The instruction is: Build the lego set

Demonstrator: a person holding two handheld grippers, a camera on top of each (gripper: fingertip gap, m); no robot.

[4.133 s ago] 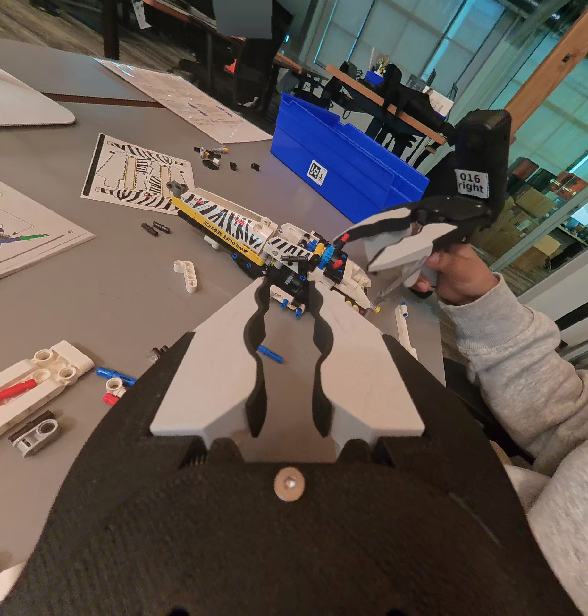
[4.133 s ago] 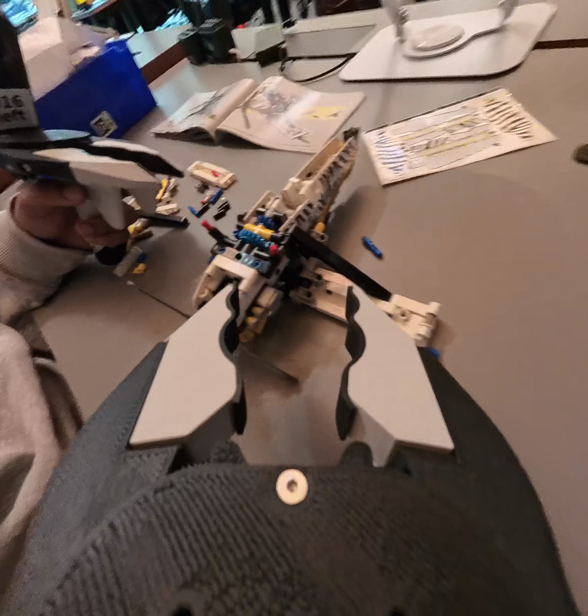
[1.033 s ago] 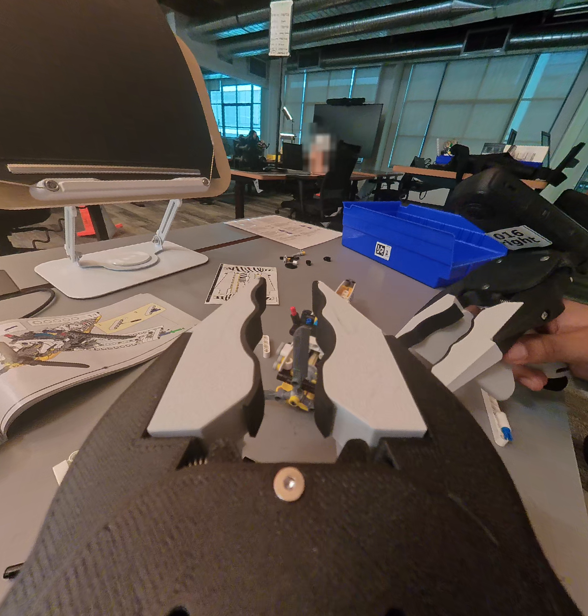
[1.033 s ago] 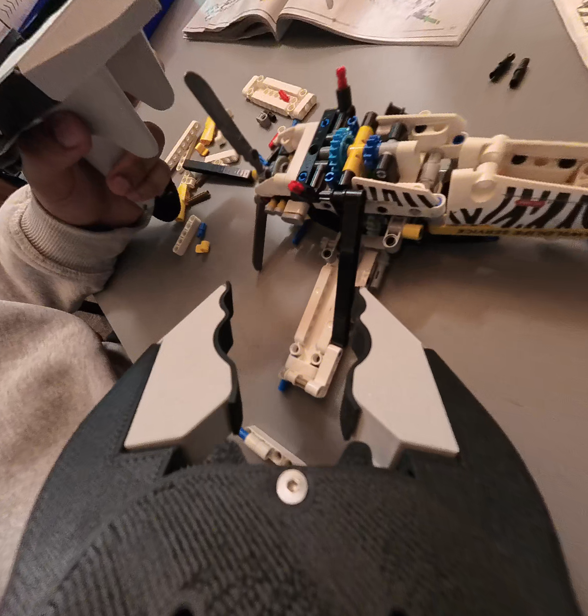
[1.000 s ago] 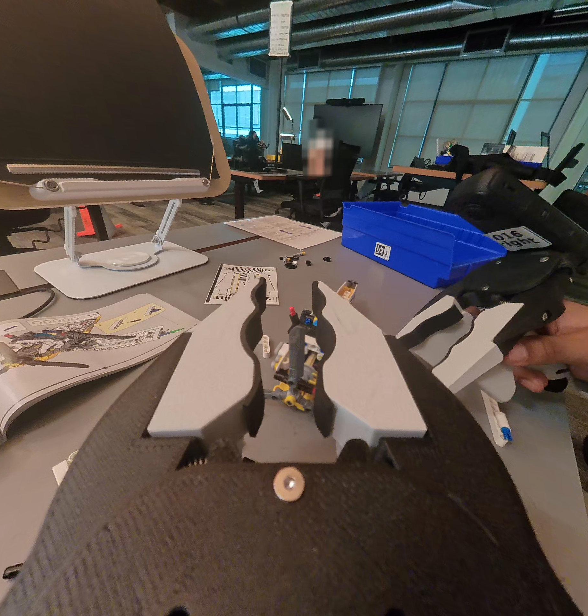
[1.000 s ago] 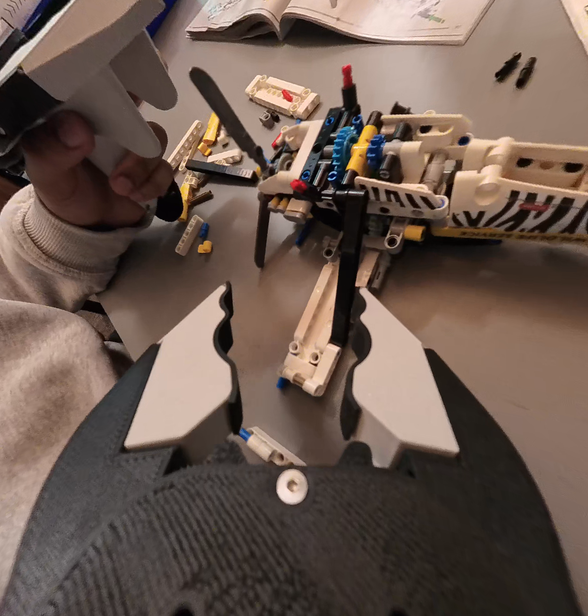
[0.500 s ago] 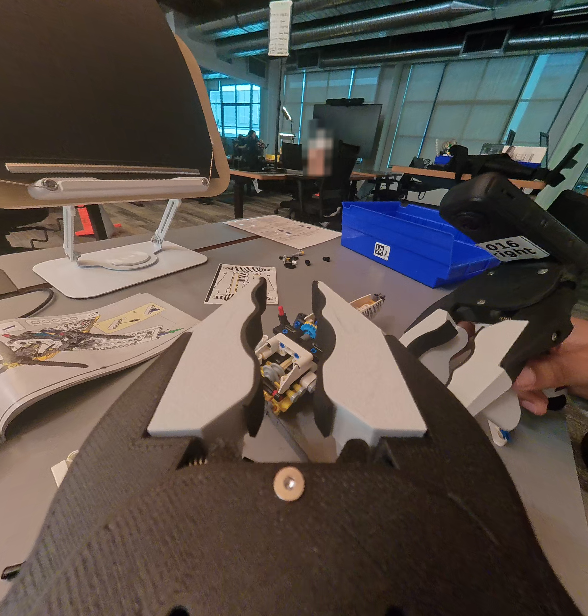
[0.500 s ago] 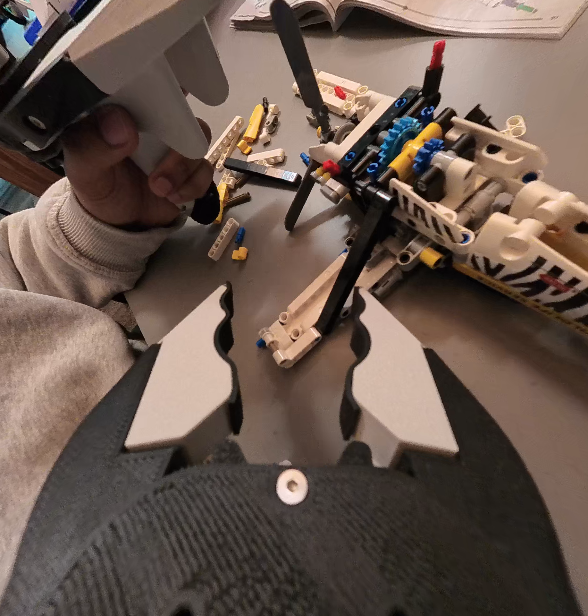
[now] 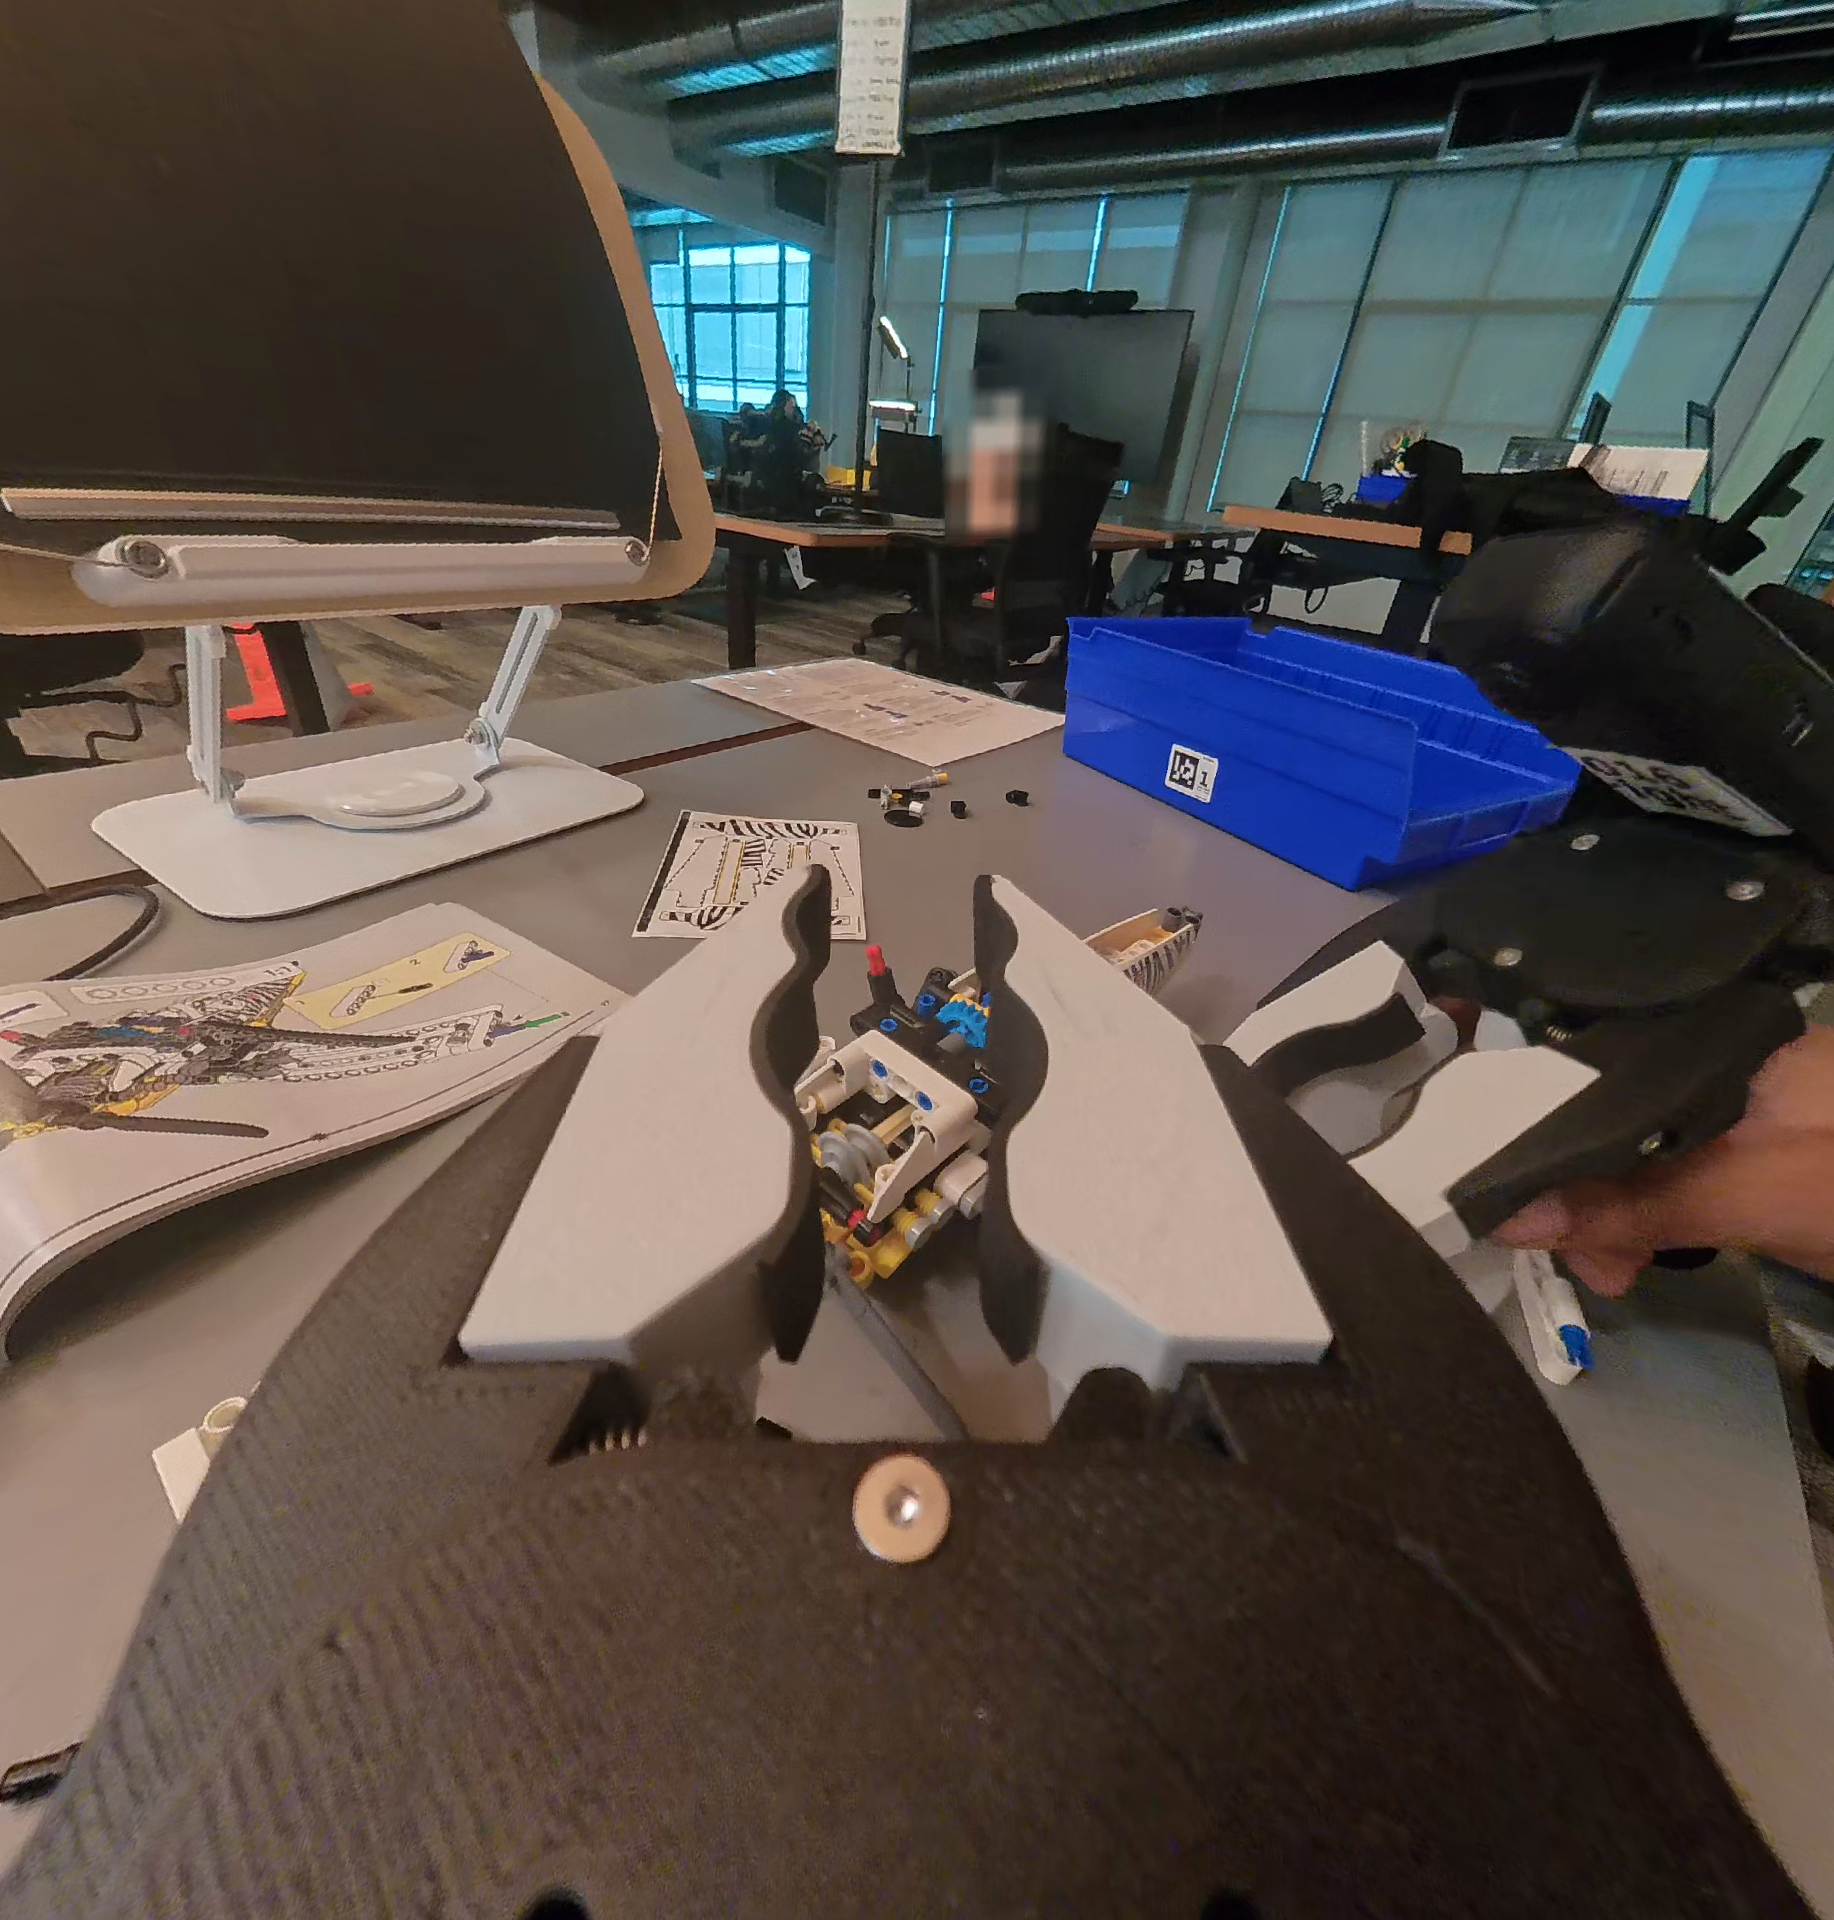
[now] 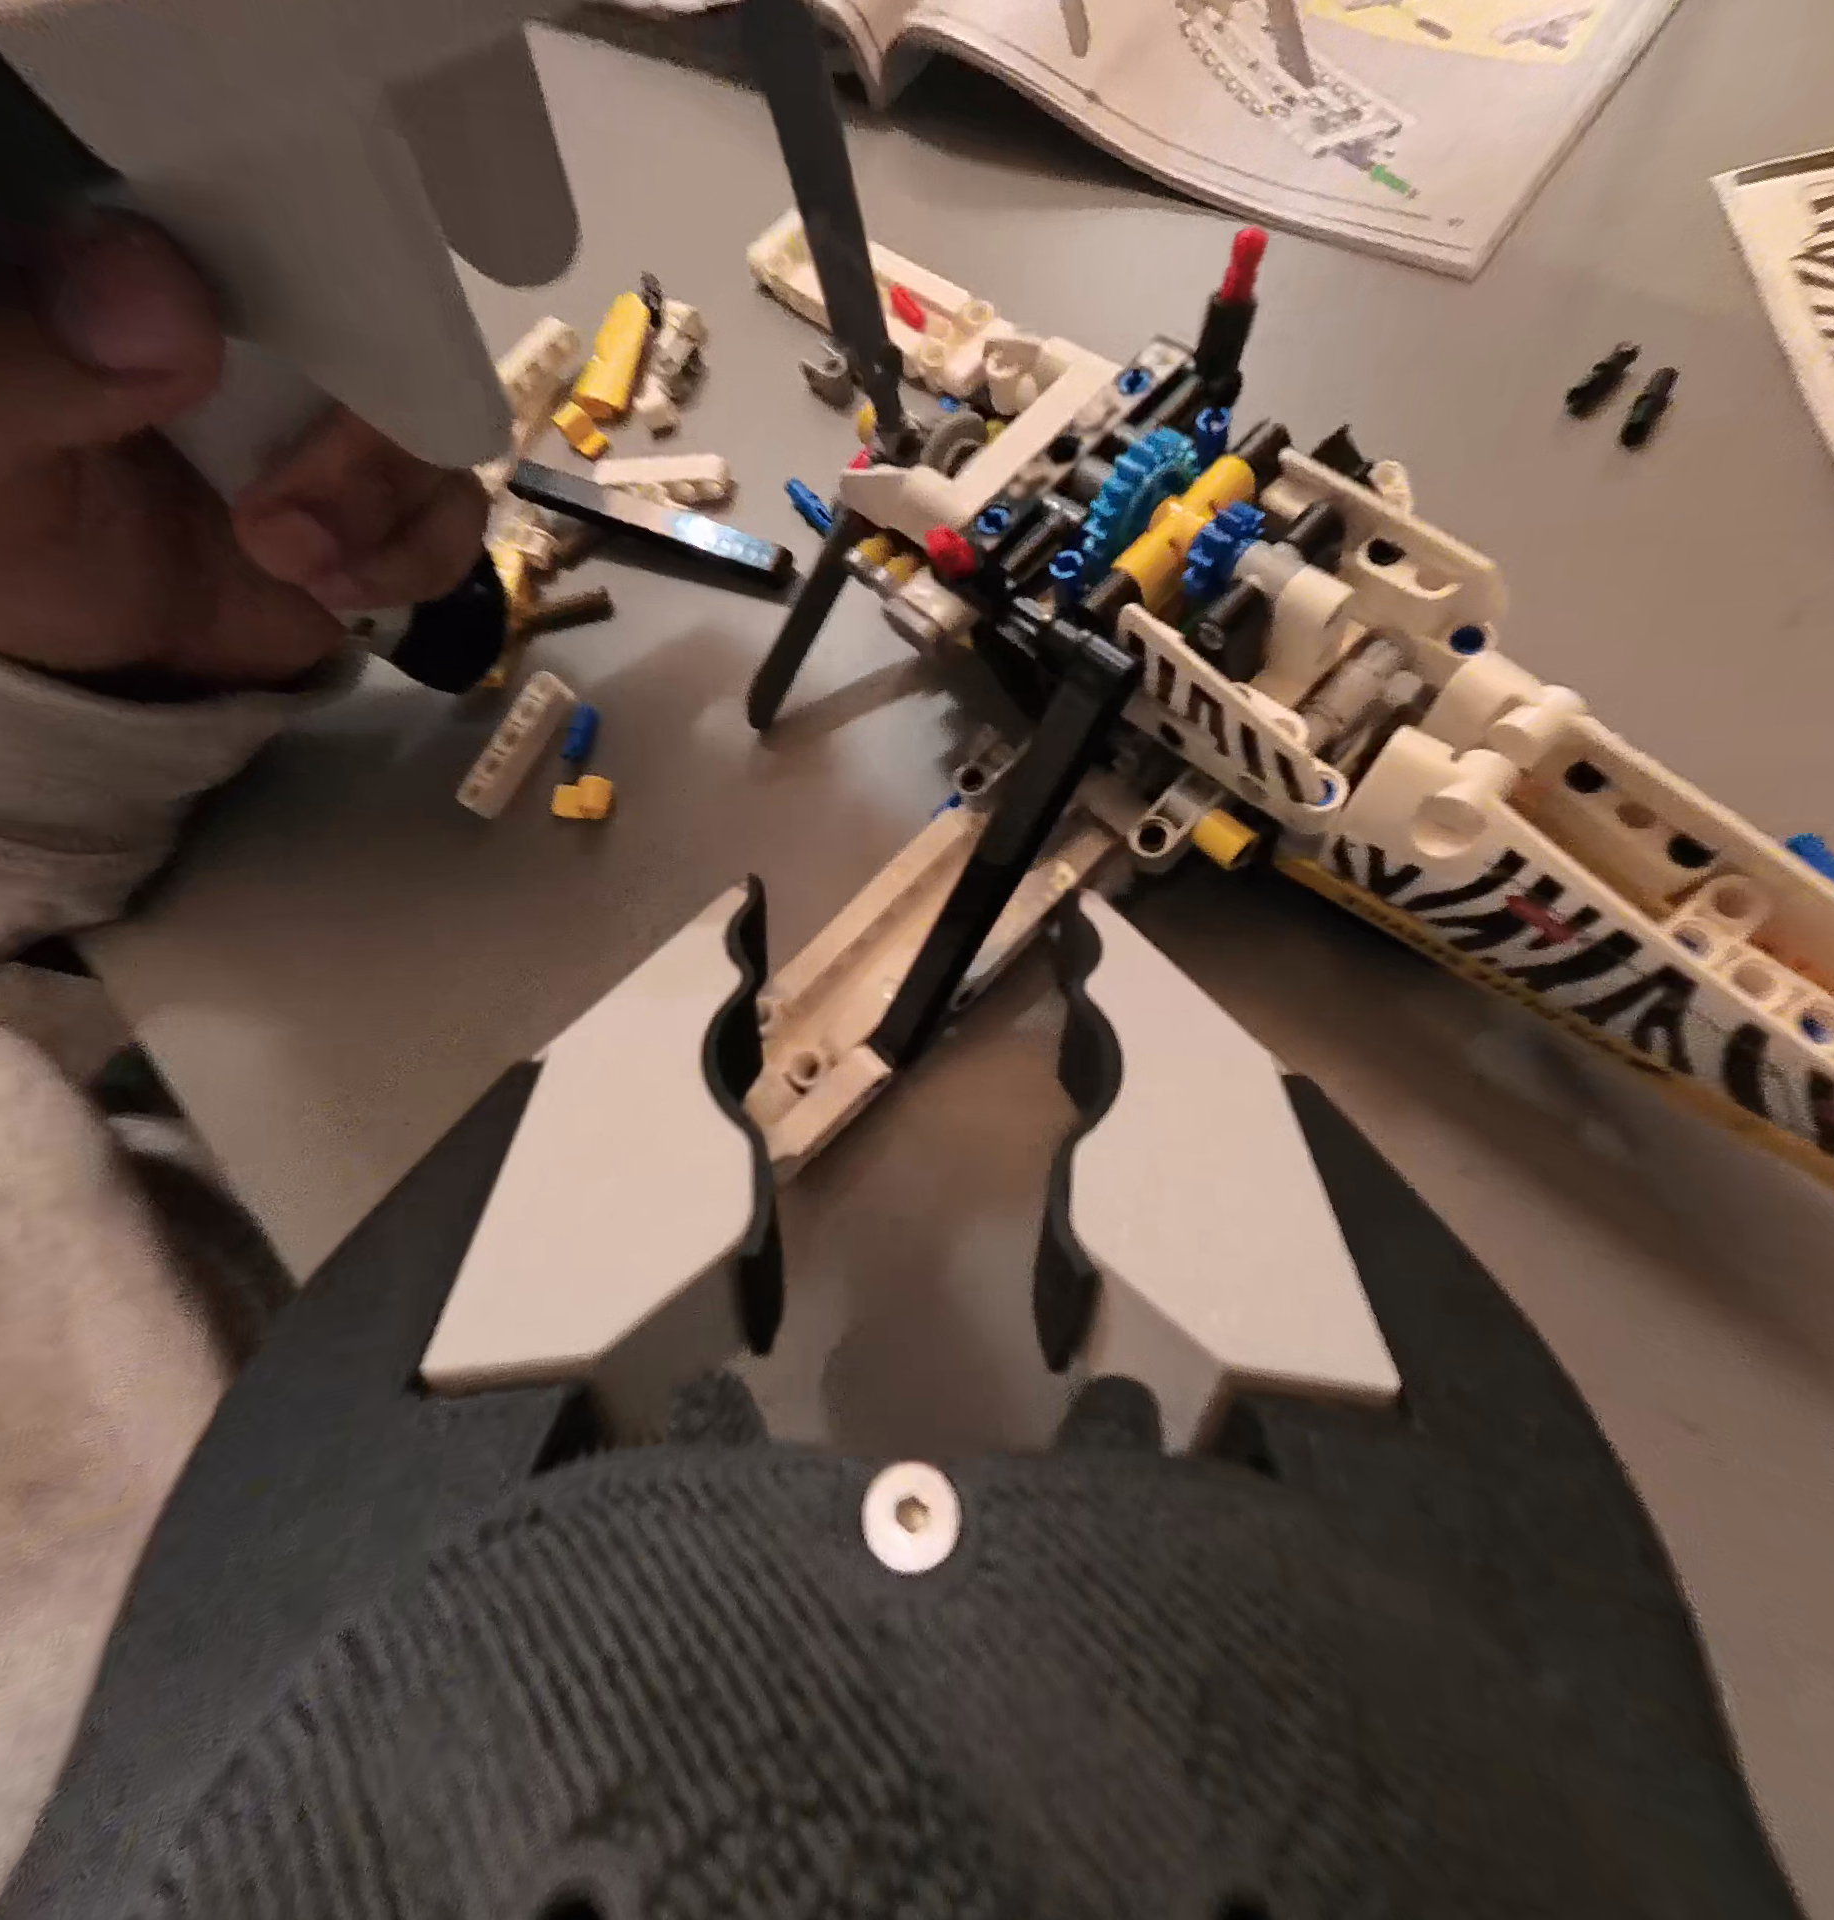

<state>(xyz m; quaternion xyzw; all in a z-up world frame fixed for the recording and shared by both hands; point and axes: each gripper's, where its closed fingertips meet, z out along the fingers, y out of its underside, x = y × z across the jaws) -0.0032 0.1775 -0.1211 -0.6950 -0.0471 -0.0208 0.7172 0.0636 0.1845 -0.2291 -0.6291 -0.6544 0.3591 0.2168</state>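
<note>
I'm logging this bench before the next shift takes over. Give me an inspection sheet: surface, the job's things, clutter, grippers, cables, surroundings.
Surface: grey table, no spills seen.
Job's things: part-built lego plane with zebra-striped body lies on the table; open instruction booklet and sticker sheet beside it.
Clutter: loose yellow, white and black pieces scattered near the plane's nose; blue bin at the far edge; monitor stand.
Grippers: left gripper open around the plane's nose, contact unclear; right gripper open, straddling the black strut.
Cables: one dark cable by the stand.
Surroundings: open office with desks, chairs, windows; a person seated far off.
</note>
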